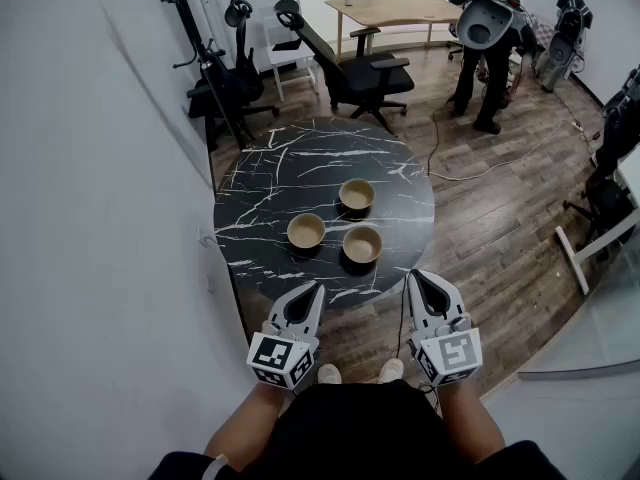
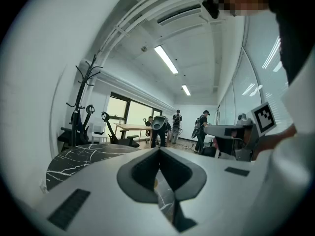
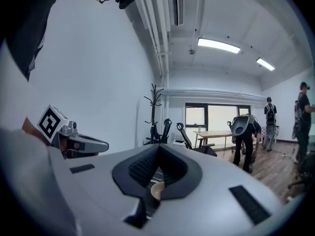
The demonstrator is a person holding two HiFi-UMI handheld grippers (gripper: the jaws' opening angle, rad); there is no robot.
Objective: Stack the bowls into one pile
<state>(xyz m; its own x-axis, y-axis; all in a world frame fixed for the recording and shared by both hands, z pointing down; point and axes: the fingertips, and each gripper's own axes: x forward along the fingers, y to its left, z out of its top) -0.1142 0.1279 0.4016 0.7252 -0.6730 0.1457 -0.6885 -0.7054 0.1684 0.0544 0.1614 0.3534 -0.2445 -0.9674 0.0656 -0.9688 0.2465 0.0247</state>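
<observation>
Three tan bowls stand apart on the round black marble table in the head view: one at the left, one at the back, one at the front right. My left gripper hovers shut and empty at the table's near edge, short of the left bowl. My right gripper, also shut and empty, is held beside the table's near right edge. In the right gripper view a bowl's pale rim shows through the gap under the closed jaws. The left gripper view shows the marble table beyond the closed jaws.
Black office chairs and a coat stand are behind the table. A wooden desk and people are at the far end of the room. A white wall runs along the left. A cable lies on the wood floor.
</observation>
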